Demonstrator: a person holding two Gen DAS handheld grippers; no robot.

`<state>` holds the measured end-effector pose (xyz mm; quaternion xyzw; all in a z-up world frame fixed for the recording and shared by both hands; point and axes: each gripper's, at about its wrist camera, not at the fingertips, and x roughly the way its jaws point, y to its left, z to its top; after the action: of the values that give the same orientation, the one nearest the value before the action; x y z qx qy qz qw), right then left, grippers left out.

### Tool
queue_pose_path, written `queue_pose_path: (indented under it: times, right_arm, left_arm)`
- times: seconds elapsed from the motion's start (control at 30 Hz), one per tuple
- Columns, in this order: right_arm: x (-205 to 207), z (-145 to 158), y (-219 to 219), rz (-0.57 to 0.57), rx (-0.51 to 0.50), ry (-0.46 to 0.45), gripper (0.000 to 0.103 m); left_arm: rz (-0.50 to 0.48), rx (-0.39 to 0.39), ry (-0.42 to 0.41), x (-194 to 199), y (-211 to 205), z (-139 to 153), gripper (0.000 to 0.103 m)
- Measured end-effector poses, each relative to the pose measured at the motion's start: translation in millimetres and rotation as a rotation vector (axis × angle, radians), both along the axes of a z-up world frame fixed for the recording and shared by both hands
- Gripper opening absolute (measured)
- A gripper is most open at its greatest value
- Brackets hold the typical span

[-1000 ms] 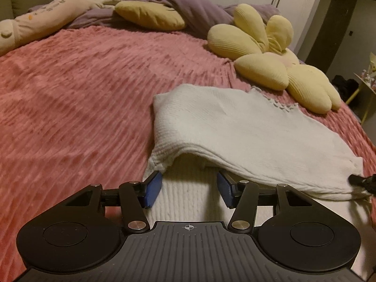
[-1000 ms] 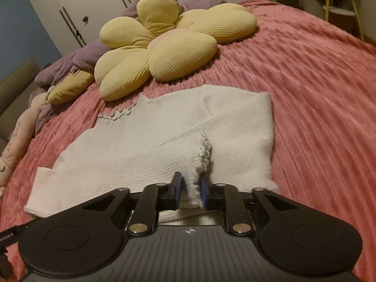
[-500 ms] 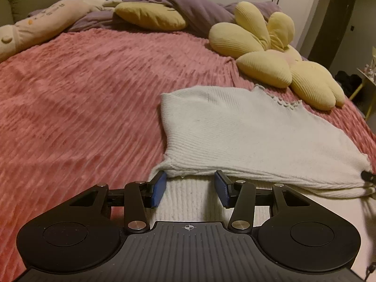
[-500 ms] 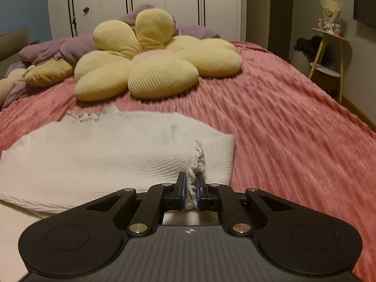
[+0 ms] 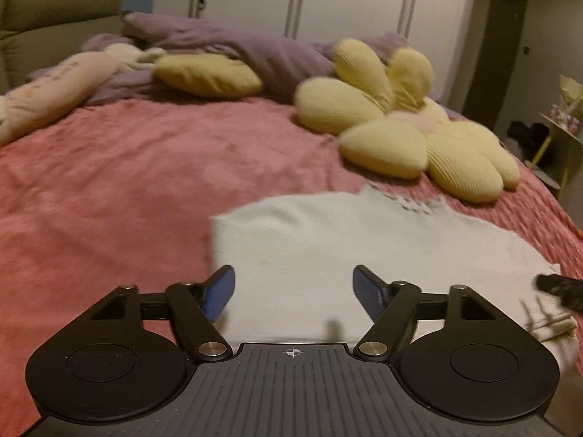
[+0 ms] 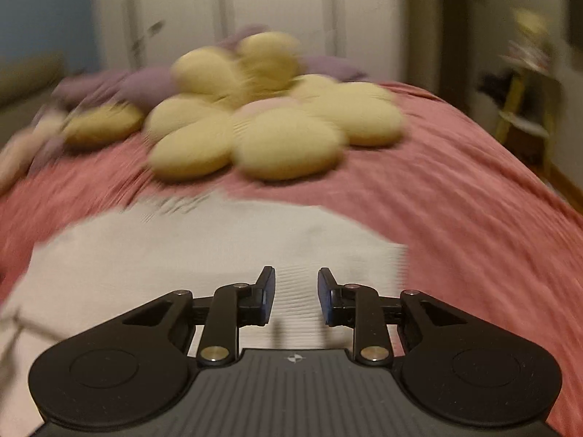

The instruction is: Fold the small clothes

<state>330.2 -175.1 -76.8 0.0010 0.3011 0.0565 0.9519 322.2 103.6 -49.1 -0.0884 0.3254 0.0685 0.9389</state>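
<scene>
Starting at my left, the pink bedspread (image 5: 109, 189) runs out bare beside my left gripper (image 5: 293, 287), whose blue fingers are spread wide with nothing between them. Just ahead of and under that gap lies the white knit top (image 5: 346, 255), flat on the bed, its near-left corner close to my left fingertip and its scalloped neckline on the far side toward the yellow flower cushion (image 5: 408, 138). At the far right of that view a dark tip, I take it to be my other tool, sits at the top's right edge, where the cloth looks doubled into layers. From the right wrist view, the same knit top (image 6: 218, 255) fills the lower left and centre, and my right gripper (image 6: 296, 291) hangs over its right portion, fingers parted and empty, the garment's right edge just off my right fingertip and the flower cushion (image 6: 262, 131) well beyond. Both views are smeared by motion, so I cannot tell whether either gripper is touching the fabric or hovering just above it. I judge the top to be light, soft and limp; the ribbed knit should grip well on the pads but will stretch and sag if pulled from one point, and the layers can slide over each other. I would pinch it at edges or corners, taking all layers together, one gripper on each side, and lift evenly.
</scene>
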Motion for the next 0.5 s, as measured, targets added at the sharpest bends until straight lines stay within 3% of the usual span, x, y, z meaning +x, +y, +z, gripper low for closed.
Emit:
queue_pose_path:
  times: [0.13, 0.2, 0.3, 0.5]
  right_arm:
    - [13, -22, 23, 0.013, -0.091, 0.038, 0.021]
    - [19, -31, 16, -0.028, -0.109, 0.045, 0.017]
    - [22, -38, 8, -0.014, -0.092, 0.036, 0.017]
    - [29, -45, 15, 0.000, -0.162, 0.002, 0.017]
  left_arm:
    - [0.017, 0.039, 0.090, 25, -17, -27, 0.074]
    - [0.018, 0.062, 0.085, 27, -20, -37, 0.077]
    - [0.013, 0.092, 0.063, 28, -20, -43, 0.080]
    - [0.019, 0.112, 0.051, 34, -20, -49, 0.086]
